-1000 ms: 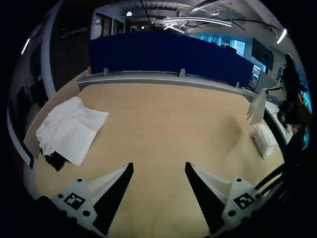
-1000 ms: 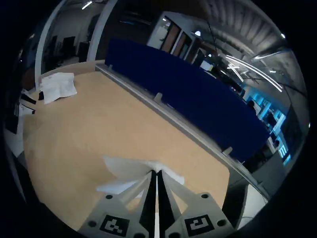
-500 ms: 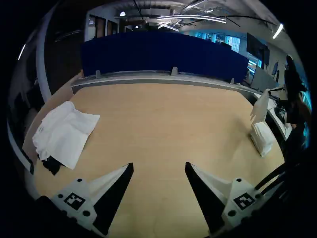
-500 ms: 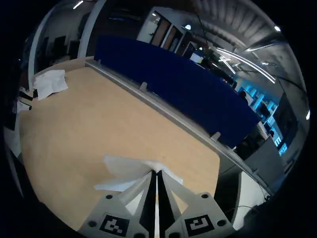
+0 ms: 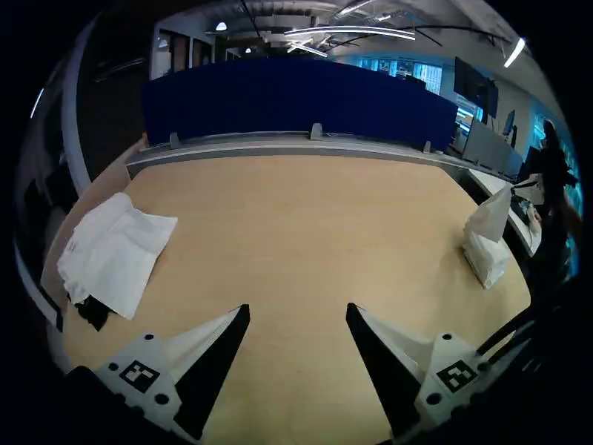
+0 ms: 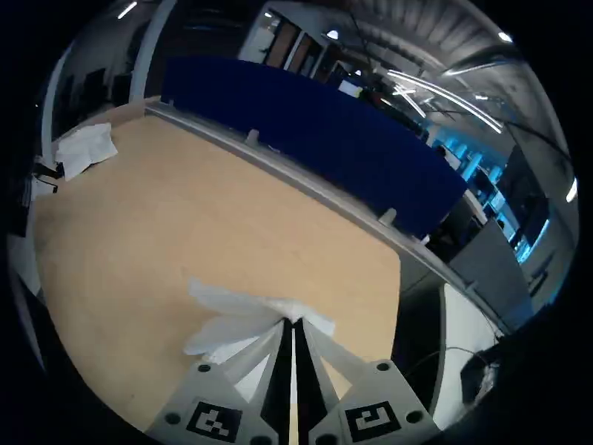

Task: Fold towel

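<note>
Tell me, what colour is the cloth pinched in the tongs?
White; the fabric towel shows best in the right gripper view.

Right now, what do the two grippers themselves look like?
Both match: the left gripper and right gripper each have two white, wedge-shaped fingers with black inner faces, tapering to points. Each finger base carries a square black-and-white tag and small round holes.
</note>
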A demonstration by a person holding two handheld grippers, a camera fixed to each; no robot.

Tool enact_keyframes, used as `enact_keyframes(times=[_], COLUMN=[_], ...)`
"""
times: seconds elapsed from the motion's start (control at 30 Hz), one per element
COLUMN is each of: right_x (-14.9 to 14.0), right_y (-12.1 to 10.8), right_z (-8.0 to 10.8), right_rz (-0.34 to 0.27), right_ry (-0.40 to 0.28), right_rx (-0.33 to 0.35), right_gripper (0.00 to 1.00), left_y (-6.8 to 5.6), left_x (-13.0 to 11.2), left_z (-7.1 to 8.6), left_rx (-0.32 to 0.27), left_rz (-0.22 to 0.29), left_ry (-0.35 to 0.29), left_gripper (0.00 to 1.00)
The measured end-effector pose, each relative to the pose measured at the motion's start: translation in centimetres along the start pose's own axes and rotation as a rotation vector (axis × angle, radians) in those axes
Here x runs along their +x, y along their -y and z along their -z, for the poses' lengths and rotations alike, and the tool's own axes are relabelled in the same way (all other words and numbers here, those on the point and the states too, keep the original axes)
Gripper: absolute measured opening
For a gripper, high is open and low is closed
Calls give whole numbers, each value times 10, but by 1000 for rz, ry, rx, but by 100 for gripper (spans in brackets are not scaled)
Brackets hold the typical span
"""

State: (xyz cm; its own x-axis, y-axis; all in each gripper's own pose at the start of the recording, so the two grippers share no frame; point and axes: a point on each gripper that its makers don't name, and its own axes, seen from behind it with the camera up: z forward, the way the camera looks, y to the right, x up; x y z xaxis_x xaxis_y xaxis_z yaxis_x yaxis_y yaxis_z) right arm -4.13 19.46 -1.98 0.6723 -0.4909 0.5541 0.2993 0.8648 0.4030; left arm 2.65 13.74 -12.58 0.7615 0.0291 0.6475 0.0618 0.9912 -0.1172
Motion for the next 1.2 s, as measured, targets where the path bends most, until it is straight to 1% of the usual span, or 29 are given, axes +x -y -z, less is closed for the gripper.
enact_keyframes(times=[0.2, 0.4, 0.6, 0.8, 0.9, 1.0, 1.1, 1.2], right_x=[-54, -99, -137, -176, -189, -195, -194, -193], right_y=[0, 1, 3, 15, 22, 25, 26, 25], right_z=[7, 7, 1, -7, -13, -19, -21, -20], right_rz=[-55, -106, -149, -191, -219, -245, -262, -268], right_ry=[73, 133, 198, 272, 297, 305, 303, 302], right_rx=[-20, -34, -49, -50, -52, -61, -69, -77], right_gripper=[2, 2, 2, 2, 2, 2, 3, 5], left_y=[-6, -11, -13, -12, -11, -9, -9, -9], left_x=[-4, -4, -3, -5, -7, -8, -8, -7], left_z=[-2, -3, -3, -3, -2, -1, 0, 1], left_rx=[-11, -19, -21, -15, -12, -7, -3, -4], left_rz=[-9, -21, -25, -27, -30, -36, -40, -40], left_ry=[9, 13, 14, 16, 17, 19, 19, 16], left_gripper=[97, 97, 96, 97, 97, 97, 97, 97])
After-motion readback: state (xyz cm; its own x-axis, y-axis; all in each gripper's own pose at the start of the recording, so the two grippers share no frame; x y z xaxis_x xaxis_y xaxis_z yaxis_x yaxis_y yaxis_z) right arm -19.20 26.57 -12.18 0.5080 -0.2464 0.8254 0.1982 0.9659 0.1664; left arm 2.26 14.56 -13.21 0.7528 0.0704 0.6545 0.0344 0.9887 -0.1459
